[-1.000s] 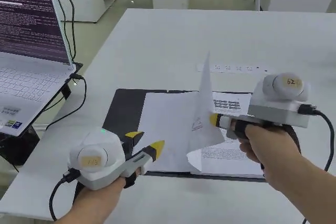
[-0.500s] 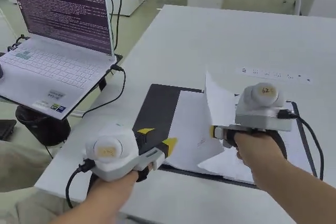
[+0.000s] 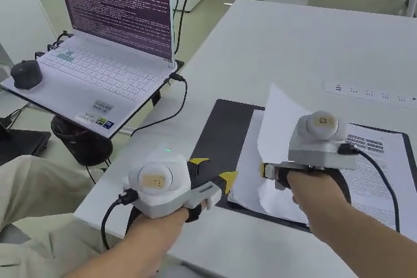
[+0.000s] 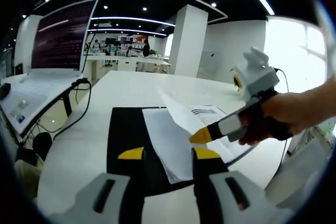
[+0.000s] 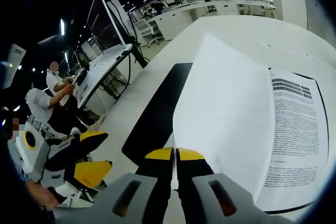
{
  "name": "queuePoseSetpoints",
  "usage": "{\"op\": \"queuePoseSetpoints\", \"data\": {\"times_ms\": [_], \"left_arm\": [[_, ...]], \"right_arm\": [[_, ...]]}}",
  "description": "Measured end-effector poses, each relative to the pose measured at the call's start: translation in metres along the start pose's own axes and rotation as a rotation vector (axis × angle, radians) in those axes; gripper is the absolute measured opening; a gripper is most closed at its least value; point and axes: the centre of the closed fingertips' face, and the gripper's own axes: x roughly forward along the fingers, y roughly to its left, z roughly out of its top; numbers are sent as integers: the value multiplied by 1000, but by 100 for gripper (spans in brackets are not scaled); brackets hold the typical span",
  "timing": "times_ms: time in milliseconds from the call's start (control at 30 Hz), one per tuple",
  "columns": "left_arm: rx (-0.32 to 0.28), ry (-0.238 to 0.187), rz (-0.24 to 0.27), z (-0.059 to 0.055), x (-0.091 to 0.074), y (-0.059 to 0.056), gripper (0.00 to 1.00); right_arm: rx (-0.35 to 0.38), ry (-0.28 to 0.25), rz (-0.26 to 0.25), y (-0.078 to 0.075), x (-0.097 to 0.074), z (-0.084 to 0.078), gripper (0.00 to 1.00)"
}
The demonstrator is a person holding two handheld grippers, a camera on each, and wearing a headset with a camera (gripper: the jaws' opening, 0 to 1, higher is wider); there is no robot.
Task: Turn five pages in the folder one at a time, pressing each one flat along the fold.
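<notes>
Thin white paper page (image 3: 280,118) mid-turn, unflattened
Right tongs (image 3: 264,170) pinched shut on it, tipped lower than before toward open, empty left tongs (image 3: 214,170).

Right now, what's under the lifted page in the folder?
The lifted page, pinched by the right gripper, arches over a printed page lying flat in the black folder. Its text shows beyond the sheet's edge; the rest, and the fold, are covered by the sheet.
</notes>
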Motion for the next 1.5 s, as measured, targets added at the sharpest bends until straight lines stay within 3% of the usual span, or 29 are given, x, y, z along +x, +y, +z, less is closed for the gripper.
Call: {"op": "queuePoseSetpoints", "data": {"times_ms": [167, 333, 567, 733, 867, 967, 1133, 1300, 1500], "left_arm": [[-2, 7, 7, -2, 1, 2, 33], [0, 17, 14, -4, 1, 1, 33], [-9, 17, 37, -7, -1, 12, 33], [-11, 24, 46, -10, -2, 17, 33], [-5, 40, 34, -13, 5, 14, 33], [26, 66, 2, -17, 16, 6, 33], [99, 121, -64, -27, 40, -16, 32], [151, 174, -110, -43, 58, -31, 30], [192, 237, -124, -65, 68, -36, 27]], "right_arm": [[10, -5, 35, 8, 9, -4, 4], [-25, -12, 82, 19, 16, -9, 12], [-36, -21, 142, 28, 21, -22, 21], [-11, 13, 152, 22, 28, -42, 20], [21, -10, 165, 16, 19, -44, 20], [54, -60, 173, 8, 4, -35, 19], [107, -154, 138, -32, -22, -12, 17], [178, -218, 112, -67, -40, 1, 16], [250, -270, 176, -76, -56, 6, 12]]}}
